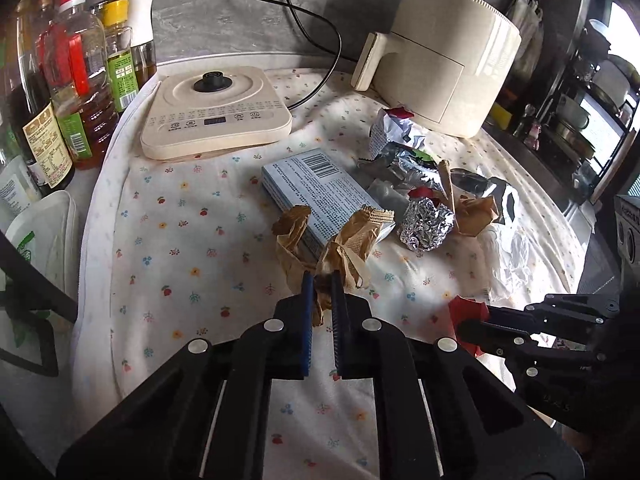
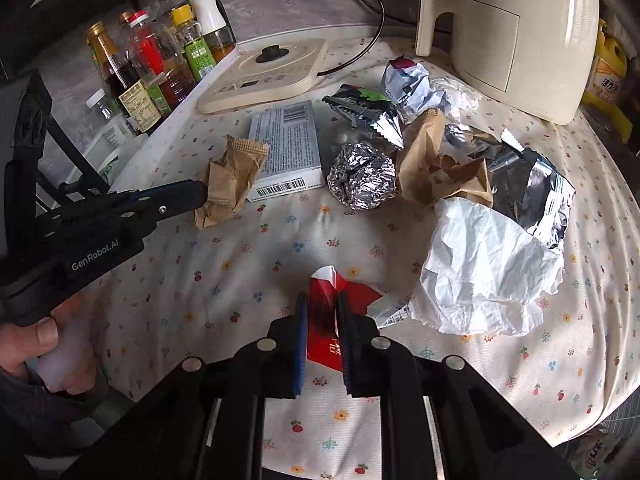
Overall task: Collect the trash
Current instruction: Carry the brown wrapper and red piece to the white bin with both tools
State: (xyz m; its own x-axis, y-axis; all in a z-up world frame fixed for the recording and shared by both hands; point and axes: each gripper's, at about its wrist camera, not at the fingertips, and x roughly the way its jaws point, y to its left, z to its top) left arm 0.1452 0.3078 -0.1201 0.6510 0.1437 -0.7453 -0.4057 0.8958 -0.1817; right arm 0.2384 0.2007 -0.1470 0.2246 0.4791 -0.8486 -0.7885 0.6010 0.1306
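Brown paper wrapper (image 1: 344,252), crumpled at frame centre against the blue box (image 1: 320,192), is pinched by the left gripper (image 1: 321,280), while the right gripper (image 2: 323,300) nips a red packet (image 2: 332,320) low-centre; lift both straight up, keeping the pinch firm.

Your left hand-held gripper (image 1: 321,280) is clamped on a crumpled brown paper wrapper (image 1: 344,248), which leans against a blue box (image 1: 320,196) lying barcode-up near the middle of the tabletop (image 1: 180,240). Just right of the box: a foil ball (image 1: 426,226), then more brown paper and silver wrappers. At the right edge, your right hand-held gripper (image 1: 460,326) pinches a red wrapper (image 1: 468,314). Far side: induction cooker (image 1: 218,112), cream air fryer (image 1: 448,60). Oil bottles (image 1: 76,80) crowd the left edge.
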